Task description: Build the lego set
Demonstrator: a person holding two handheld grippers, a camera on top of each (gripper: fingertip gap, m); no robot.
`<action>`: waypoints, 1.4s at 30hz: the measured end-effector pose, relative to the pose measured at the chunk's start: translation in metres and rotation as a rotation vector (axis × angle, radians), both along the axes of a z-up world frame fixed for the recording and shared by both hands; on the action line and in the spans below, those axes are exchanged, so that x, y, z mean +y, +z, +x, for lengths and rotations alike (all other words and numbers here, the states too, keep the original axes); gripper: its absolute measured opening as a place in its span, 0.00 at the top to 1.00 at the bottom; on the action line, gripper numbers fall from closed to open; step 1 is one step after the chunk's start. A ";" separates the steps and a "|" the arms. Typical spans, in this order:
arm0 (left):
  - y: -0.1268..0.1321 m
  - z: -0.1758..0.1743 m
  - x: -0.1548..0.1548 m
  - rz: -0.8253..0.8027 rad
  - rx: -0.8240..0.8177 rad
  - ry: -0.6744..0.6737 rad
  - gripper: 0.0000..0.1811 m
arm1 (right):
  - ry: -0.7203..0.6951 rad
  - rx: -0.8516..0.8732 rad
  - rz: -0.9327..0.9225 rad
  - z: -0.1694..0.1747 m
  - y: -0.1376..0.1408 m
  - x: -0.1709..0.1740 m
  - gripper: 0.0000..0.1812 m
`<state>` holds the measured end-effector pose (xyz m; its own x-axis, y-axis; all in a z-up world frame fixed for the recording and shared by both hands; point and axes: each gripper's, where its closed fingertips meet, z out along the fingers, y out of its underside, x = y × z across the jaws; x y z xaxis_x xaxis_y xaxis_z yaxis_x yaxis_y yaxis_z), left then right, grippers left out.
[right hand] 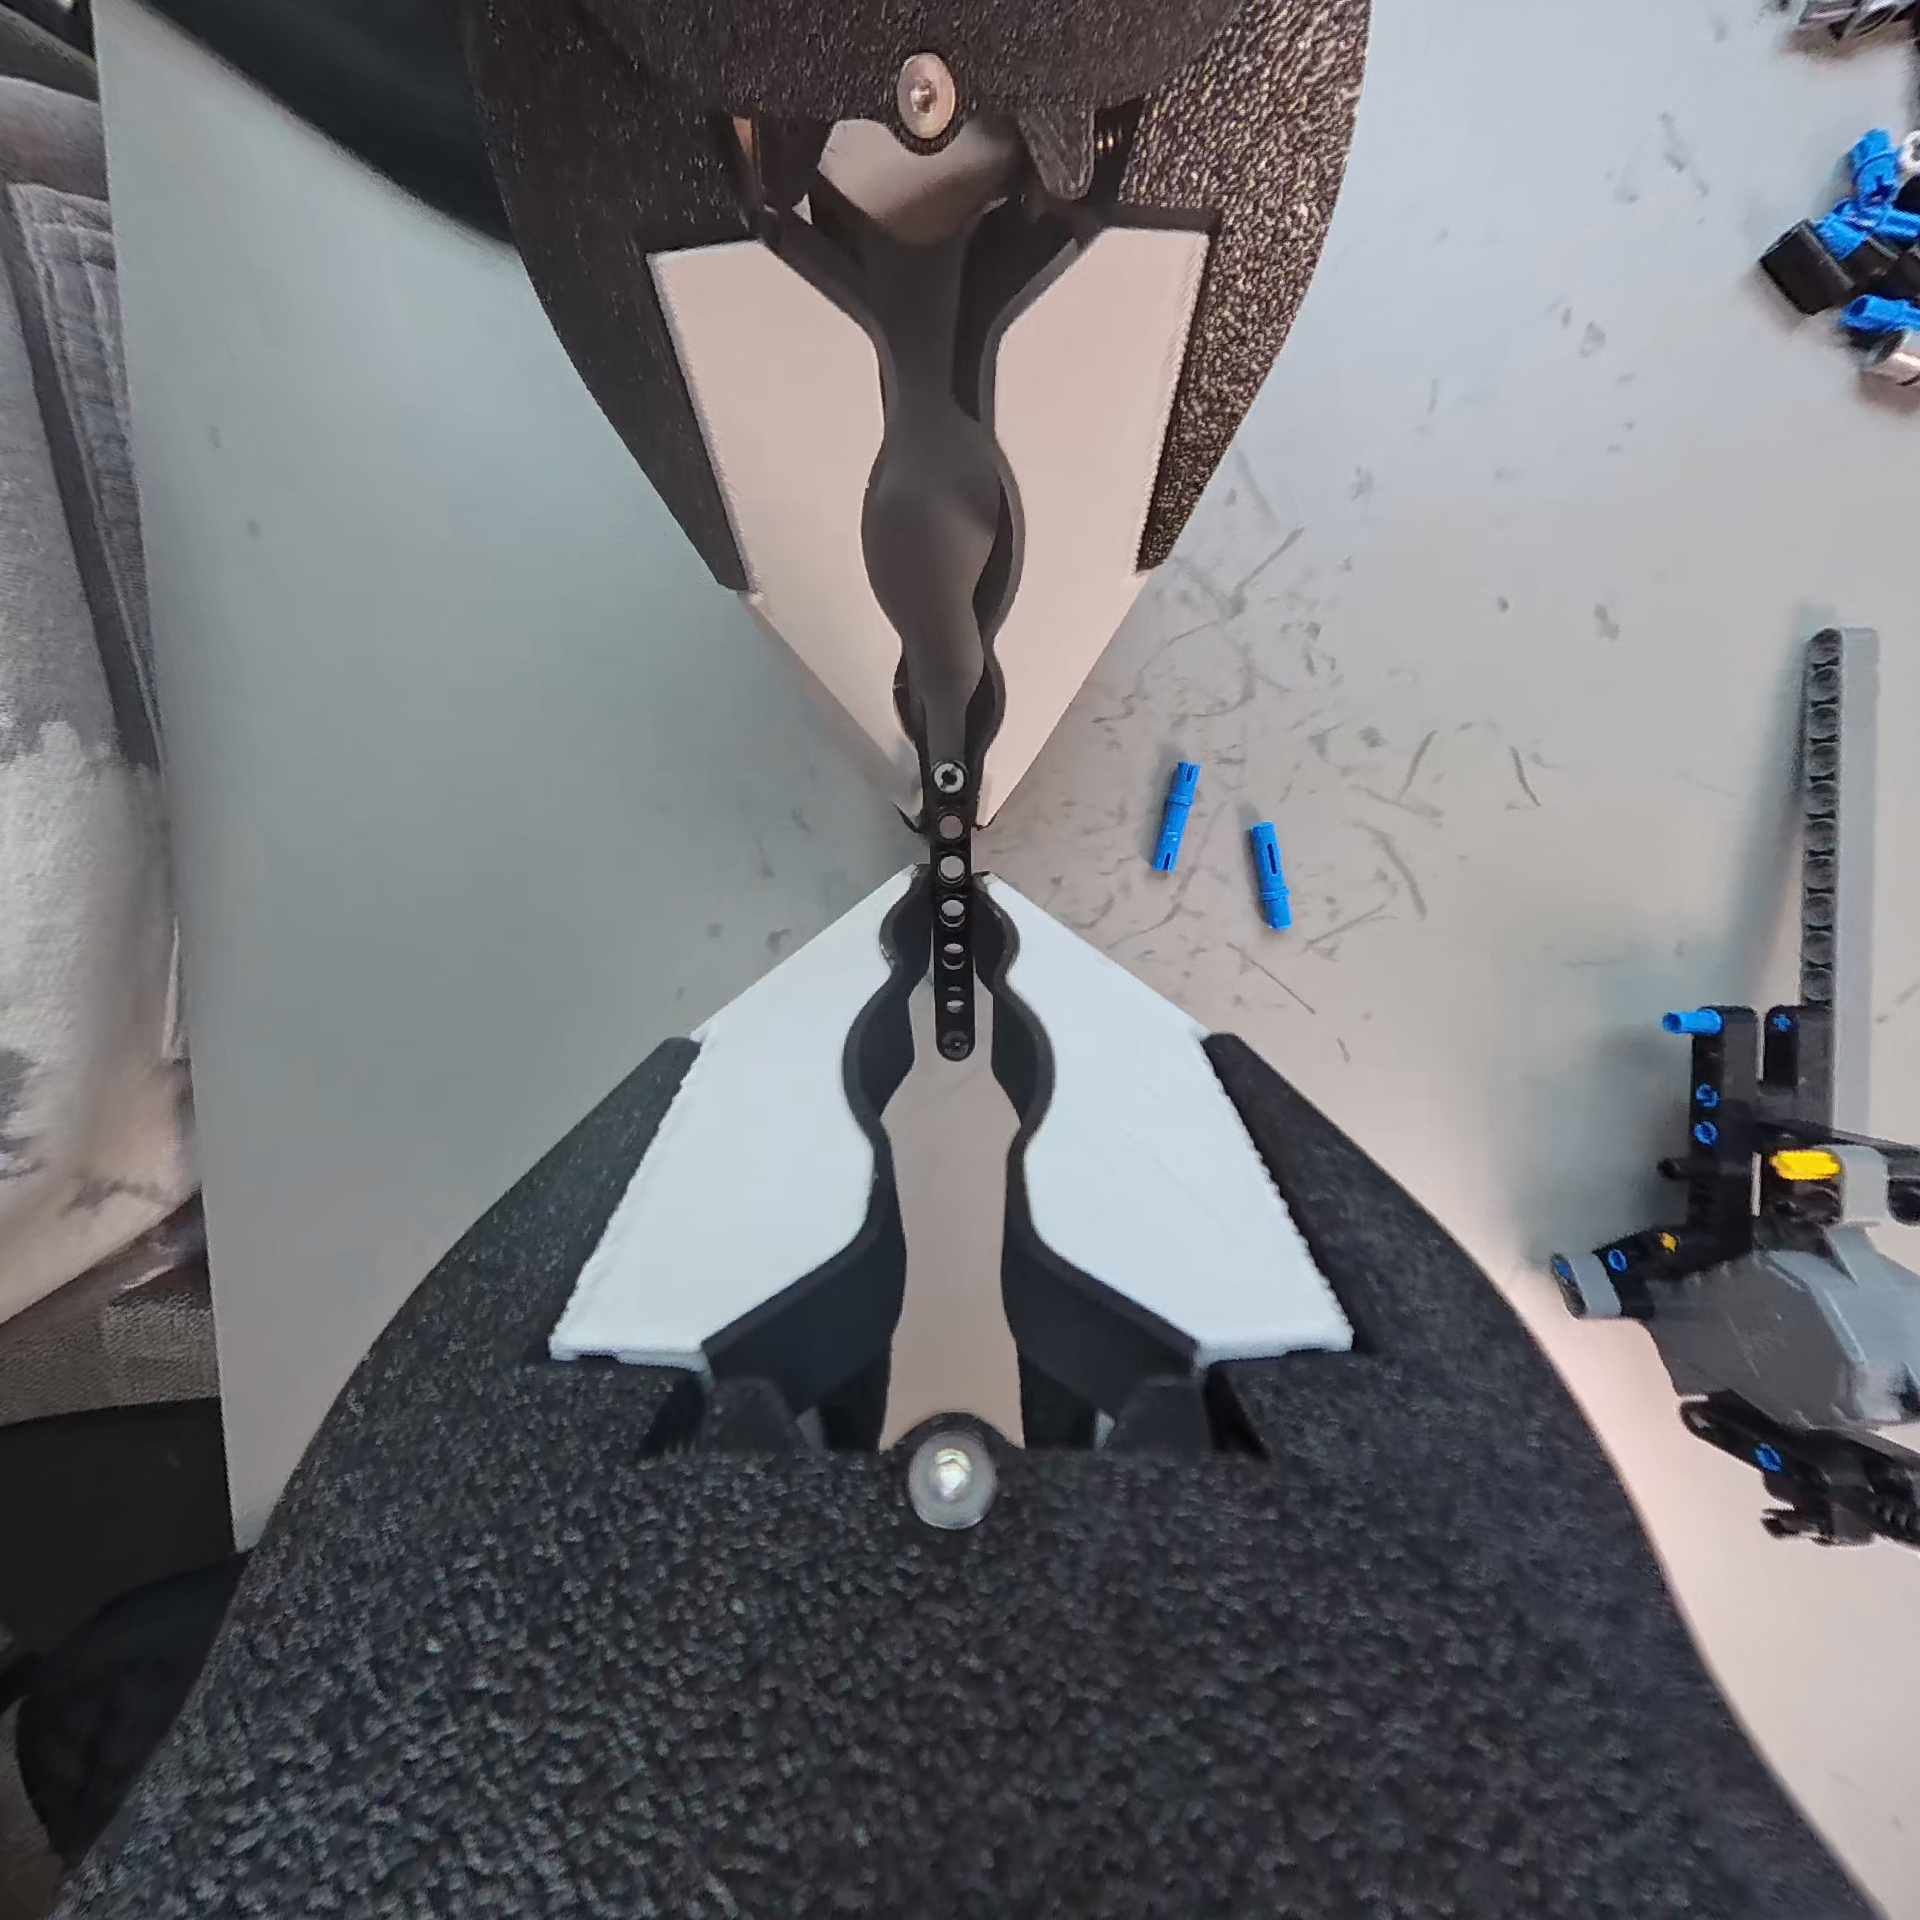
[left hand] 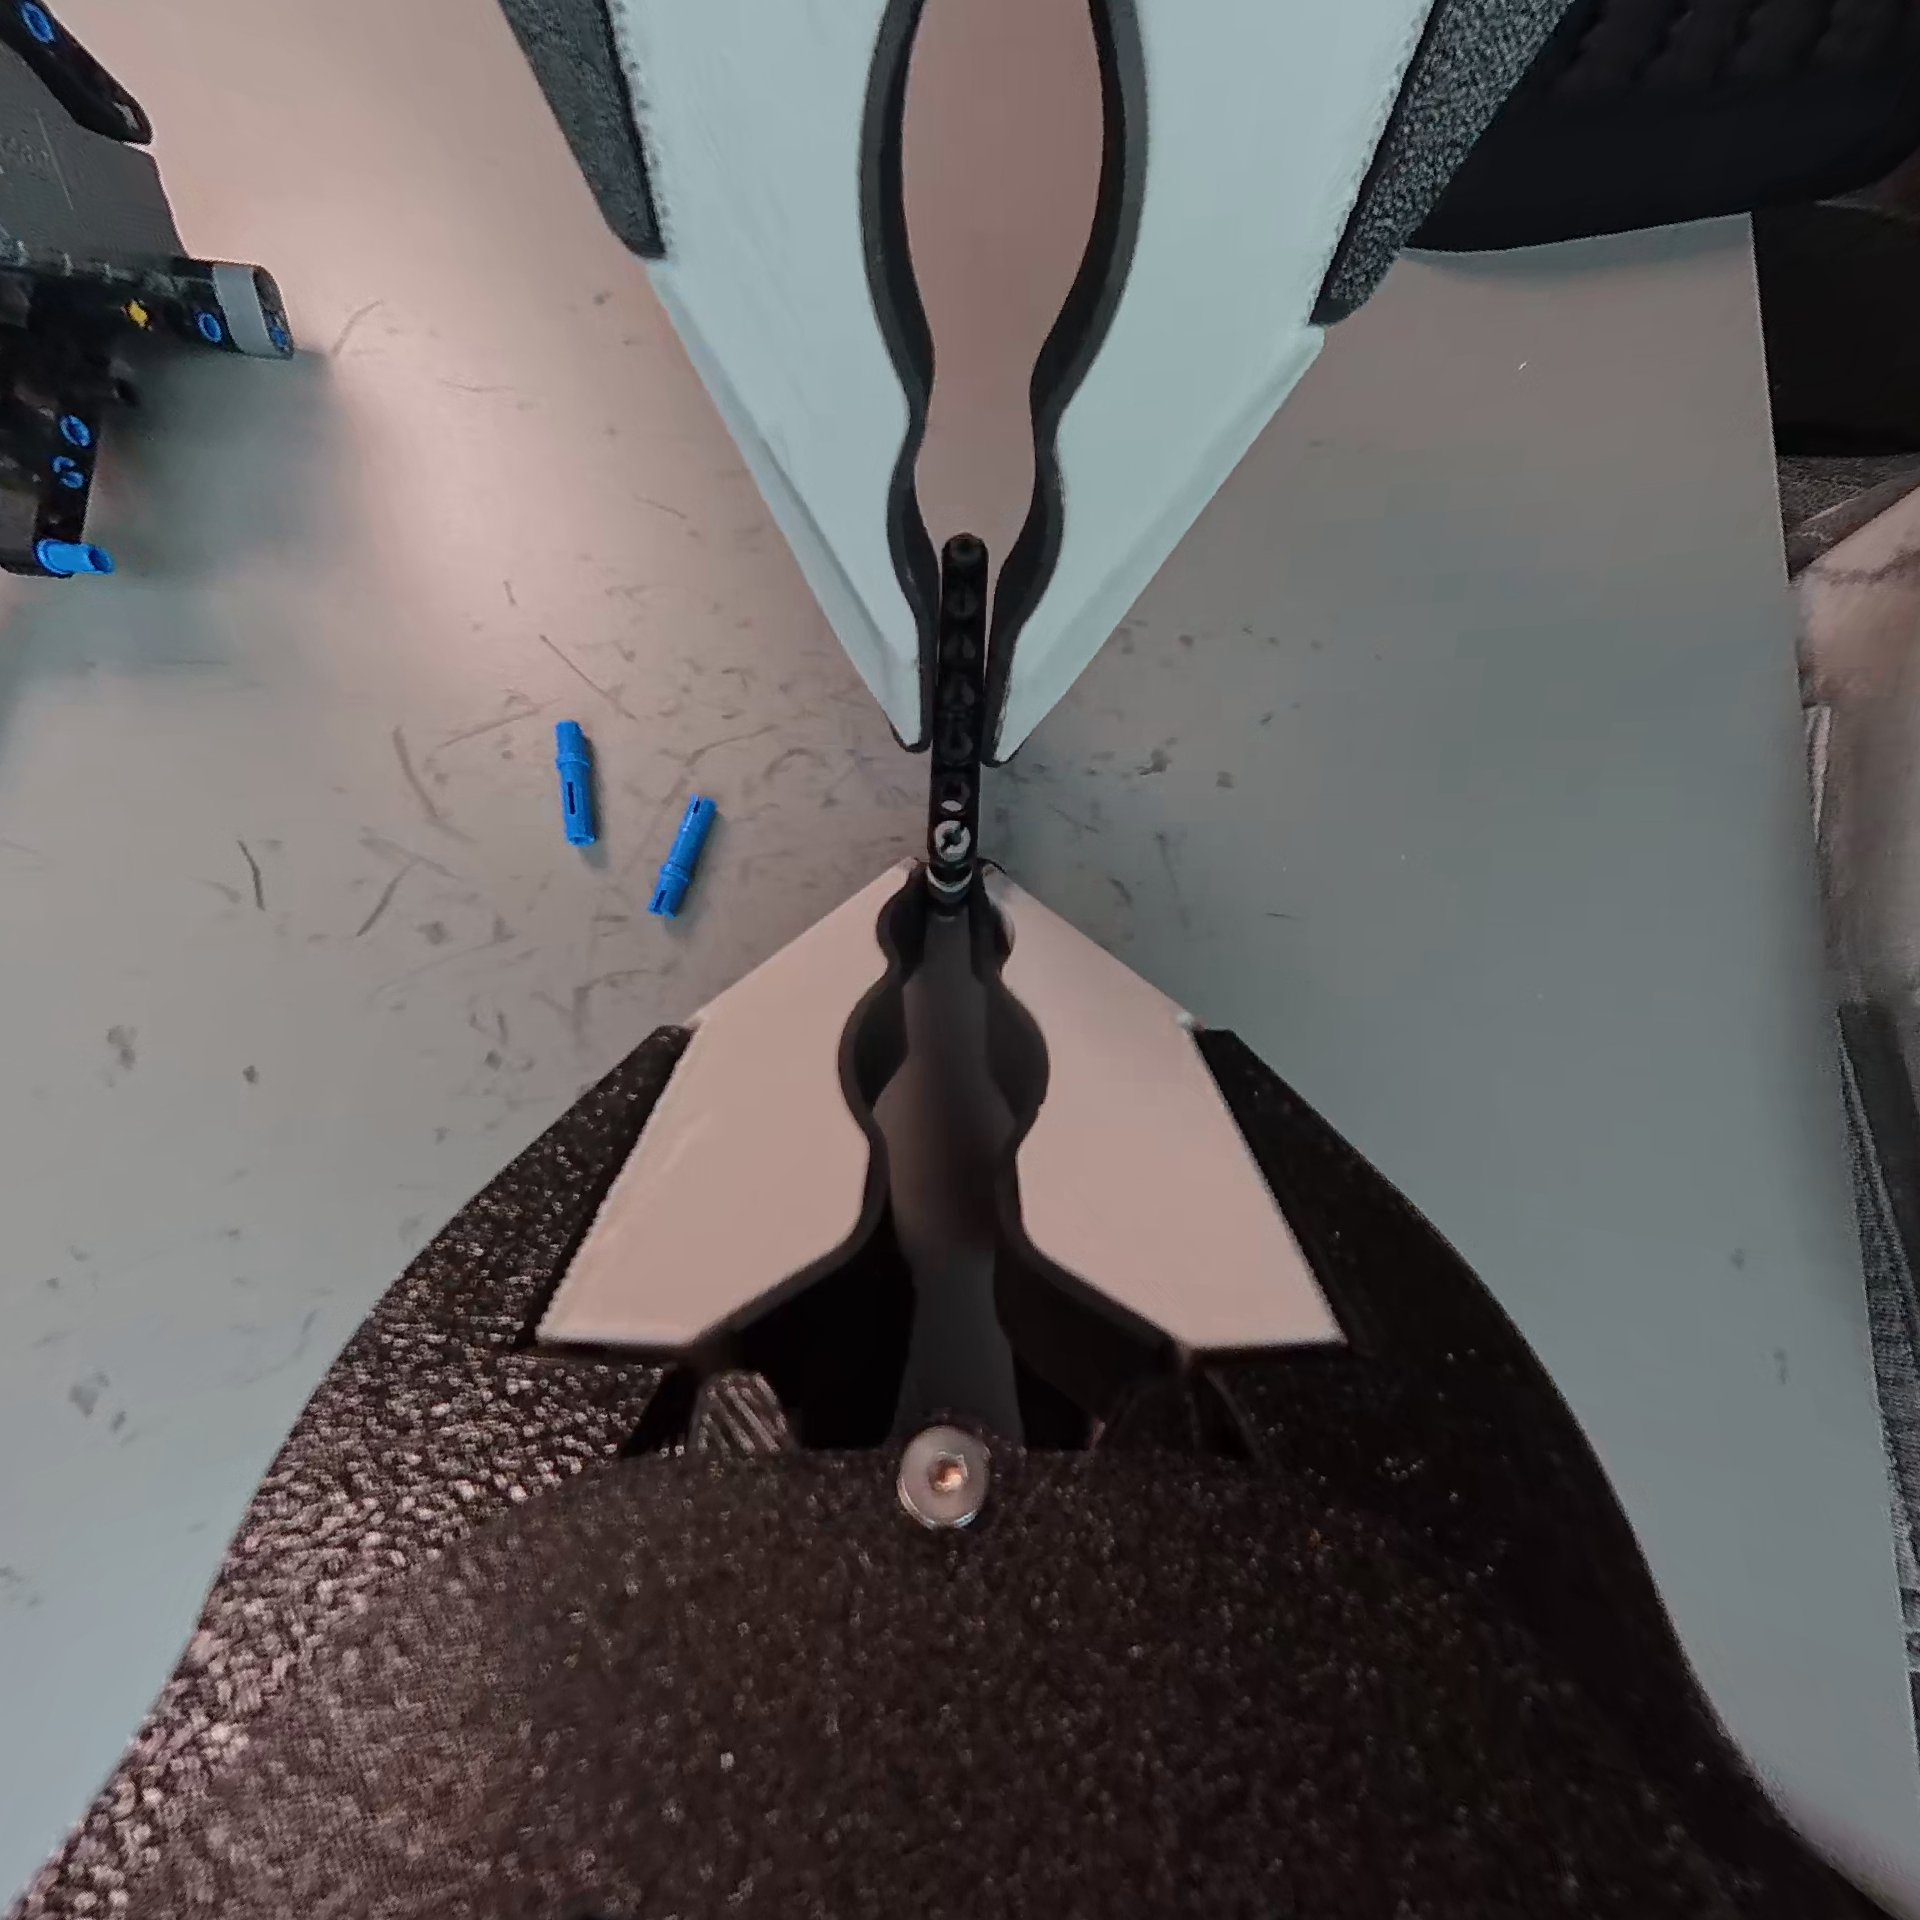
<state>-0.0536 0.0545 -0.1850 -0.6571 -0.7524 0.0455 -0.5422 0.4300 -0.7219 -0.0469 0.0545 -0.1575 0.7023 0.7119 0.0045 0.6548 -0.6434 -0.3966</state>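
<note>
The left gripper (left hand: 951, 883) and right gripper (right hand: 951, 894) meet tip to tip over the counter (left hand: 312, 1039), both closed tight on one thin black beam (left hand: 958, 727) with a row of holes. Each pair of fingers pinches an opposite end, so the beam bridges the small gap between the two sets of tips.

The left view shows the beam nearly edge-on, with two blue pins (left hand: 623, 810) lying loose just left of its fingers and a part-built model (left hand: 62, 343) at the far left edge. The right view shows more — the beam's holes face-on, the same pins (right hand: 1221, 842) right of its fingers, and the model (right hand: 1787, 1195) in fuller form: grey and black, with blue pins, a yellow piece and a long black beam (right hand: 1820, 831) rising from it. A pile of loose parts (right hand: 1860, 249) sits at the top right, seen only here.

The counter is pale grey and much scratched around the pins. Beyond its edge lies grey mottled carpet (right hand: 62, 727).
</note>
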 end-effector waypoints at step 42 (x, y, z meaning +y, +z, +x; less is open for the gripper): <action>0.064 -0.006 0.005 -0.687 0.194 -0.006 0.96 | 0.003 0.068 0.765 0.019 0.054 0.006 0.75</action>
